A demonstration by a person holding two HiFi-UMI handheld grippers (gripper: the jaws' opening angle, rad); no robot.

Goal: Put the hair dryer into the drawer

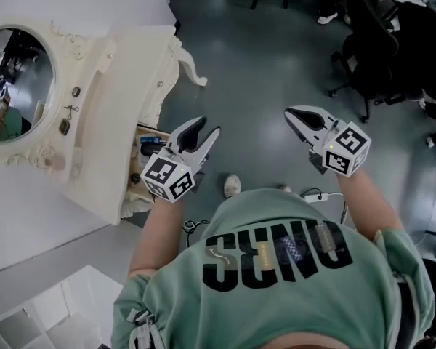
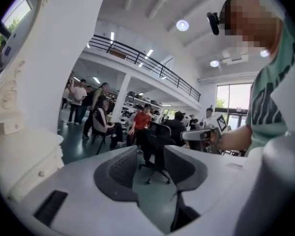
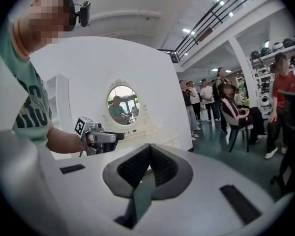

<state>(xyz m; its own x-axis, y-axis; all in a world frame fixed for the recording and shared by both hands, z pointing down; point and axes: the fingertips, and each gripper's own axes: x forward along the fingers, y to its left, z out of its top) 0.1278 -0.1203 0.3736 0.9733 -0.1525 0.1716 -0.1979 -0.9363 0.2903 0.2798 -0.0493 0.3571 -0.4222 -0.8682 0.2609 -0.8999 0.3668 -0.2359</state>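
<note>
White desk (image 1: 123, 86) has its drawer (image 1: 142, 151) open with something dark inside, possibly the hair dryer (image 1: 152, 140), perhaps why the left tongs (image 1: 209, 126), apart, and right tongs (image 1: 291, 113), together, hang clear and empty.

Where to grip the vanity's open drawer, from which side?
Likely the top edge of the drawer front, coming down from above on the person's side: it stands pulled out of the vanity, top open. The left gripper hides its front face.

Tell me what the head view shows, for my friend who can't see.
A person in a green shirt holds two empty grippers above a grey floor, left gripper open, right gripper shut. A white dressing table with an oval mirror stands at left.
</note>
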